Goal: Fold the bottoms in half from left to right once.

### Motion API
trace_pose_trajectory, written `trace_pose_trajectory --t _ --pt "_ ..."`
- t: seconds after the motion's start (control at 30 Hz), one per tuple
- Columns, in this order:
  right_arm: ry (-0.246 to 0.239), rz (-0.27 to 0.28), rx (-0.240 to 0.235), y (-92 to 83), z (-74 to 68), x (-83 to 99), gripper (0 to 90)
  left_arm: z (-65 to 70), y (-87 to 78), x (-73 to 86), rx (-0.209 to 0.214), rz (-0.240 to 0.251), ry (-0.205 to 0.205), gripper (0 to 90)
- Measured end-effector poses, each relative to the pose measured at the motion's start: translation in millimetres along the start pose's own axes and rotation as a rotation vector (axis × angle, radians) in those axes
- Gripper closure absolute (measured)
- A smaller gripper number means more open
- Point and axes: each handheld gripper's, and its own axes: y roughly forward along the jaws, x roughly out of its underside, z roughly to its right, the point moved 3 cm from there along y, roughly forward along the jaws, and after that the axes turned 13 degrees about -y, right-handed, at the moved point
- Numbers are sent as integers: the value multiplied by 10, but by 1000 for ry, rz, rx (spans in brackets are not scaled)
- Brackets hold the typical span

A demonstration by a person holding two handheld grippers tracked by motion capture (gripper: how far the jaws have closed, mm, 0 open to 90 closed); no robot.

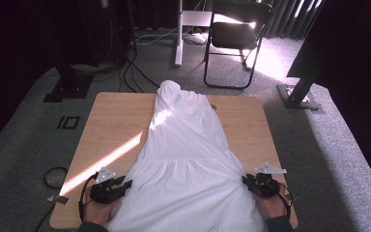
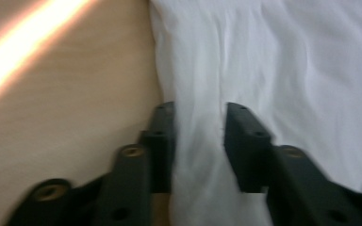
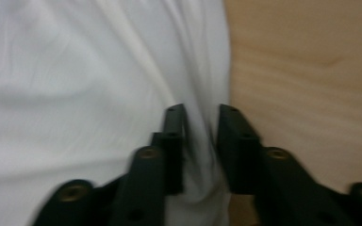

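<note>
White dress (image 1: 186, 154) lies flat on the wooden surface (image 1: 111, 125), long axis running from 12 o'clock at the narrow bodice down to 6 o'clock at the wide hem nearest the person. Both tools are at that hem end. The left hand-held gripper (image 1: 118, 186) sits at about 7 o'clock on the skirt's left edge; in the left gripper view (image 2: 200, 122) the jaws stand apart with a strip of fabric between them, not yet pinched. The right hand-held gripper (image 1: 249, 182) is at about 5 o'clock on the opposite edge; in the right gripper view (image 3: 201, 120) the jaws are narrower, cloth bunched in the gap, though whether they are clamped on it I cannot tell. Each tool is level with the other, each astride its own side edge. Any lift or fold, I'd judge, runs toward 12 o'clock along the dress's length.
</note>
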Motion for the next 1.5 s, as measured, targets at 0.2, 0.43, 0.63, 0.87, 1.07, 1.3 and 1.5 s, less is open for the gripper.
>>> trace_pose_trajectory --t 0.2,0.43,0.63,0.87,1.07,1.3,1.5 --pt "-50 72 -25 97 85 -529 639 -99 66 -413 -4 67 -5 471" --pt "-69 3 -129 661 34 -929 561 -196 475 -534 23 27 -73 439" --pt "-86 -96 -163 853 -30 -935 818 -107 594 -492 36 -4 -29 411" --pt "-126 96 17 377 136 -1244 878 71 770 -365 5 -73 41 410" --pt "-79 -50 77 735 349 -878 867 92 781 -374 23 -72 37 403" --pt "-43 -83 58 865 360 -778 865 152 788 -741 68 -6 24 354" --pt "-24 -72 47 864 373 -765 865 261 1283 -936 62 -149 25 295"
